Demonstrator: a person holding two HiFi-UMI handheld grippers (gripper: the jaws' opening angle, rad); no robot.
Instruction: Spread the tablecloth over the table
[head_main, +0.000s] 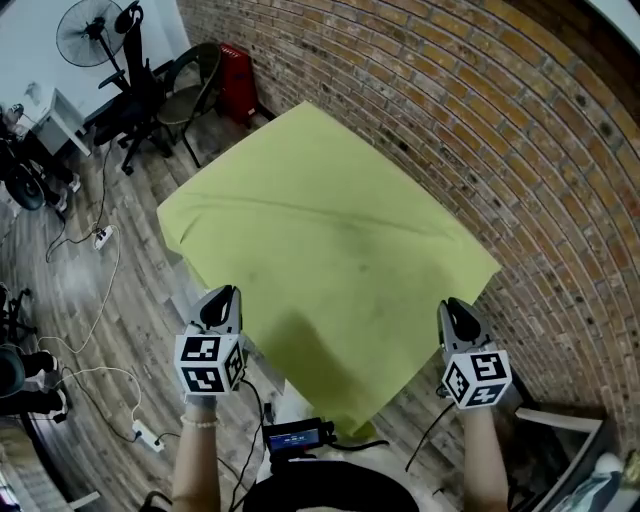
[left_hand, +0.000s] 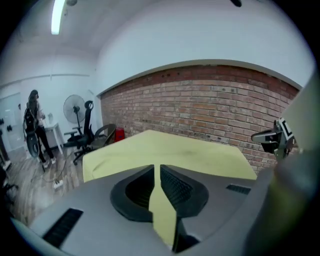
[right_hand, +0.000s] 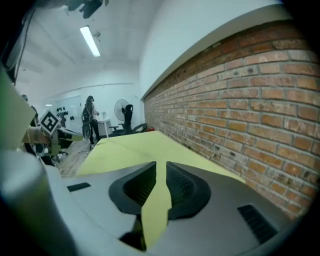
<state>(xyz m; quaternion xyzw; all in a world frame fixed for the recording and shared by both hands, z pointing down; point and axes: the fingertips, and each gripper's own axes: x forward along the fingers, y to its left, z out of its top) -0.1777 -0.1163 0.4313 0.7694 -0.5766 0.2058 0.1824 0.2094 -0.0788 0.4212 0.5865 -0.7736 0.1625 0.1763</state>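
A yellow-green tablecloth lies spread over the table beside the brick wall, its near edge lifted toward me. My left gripper is shut on the cloth's near left edge; in the left gripper view a strip of tablecloth runs between the closed jaws of the left gripper. My right gripper is shut on the near right edge; the right gripper view shows the tablecloth pinched in the right gripper. The table itself is hidden under the cloth.
A brick wall runs along the table's far and right sides. Office chairs, a standing fan and a red box stand at the back left. Cables and a power strip lie on the wooden floor. A person stands far off.
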